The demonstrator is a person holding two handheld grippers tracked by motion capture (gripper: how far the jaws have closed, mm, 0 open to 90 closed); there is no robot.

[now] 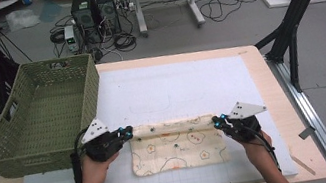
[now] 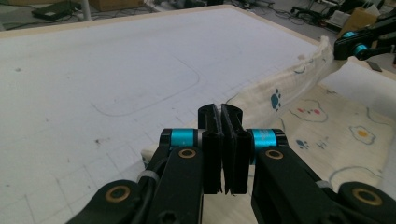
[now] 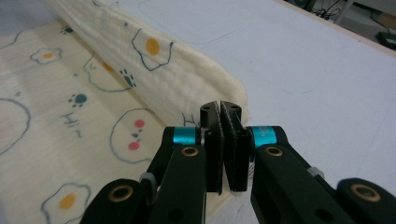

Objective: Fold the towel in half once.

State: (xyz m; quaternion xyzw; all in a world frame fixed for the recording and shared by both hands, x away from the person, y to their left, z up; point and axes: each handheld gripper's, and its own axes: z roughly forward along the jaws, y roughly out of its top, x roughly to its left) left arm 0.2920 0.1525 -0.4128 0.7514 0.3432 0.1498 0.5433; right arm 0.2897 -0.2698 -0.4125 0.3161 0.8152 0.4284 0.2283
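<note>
Both claws, left (image 1: pixel 128 134) and right (image 1: pixel 217 122), pinch the far corners of the cloth (image 1: pixel 177 151) between them. Uneven pulling could slip a corner free, skewing the fold.

Mat (image 1: pixel 175 84) beyond the cloth (image 1: pixel 176 150) lay bare, open passage across to far edge. Green woven basket (image 1: pixel 44 117) blocked the left side, its wall close beside left gripper (image 1: pixel 128 133)

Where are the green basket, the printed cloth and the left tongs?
green basket (image 1: pixel 85 92): high view, its right wall.
printed cloth (image 1: pixel 177 152): high view, middle of the flat part.
left tongs (image 1: pixel 129 133): high view, between the tips.
</note>
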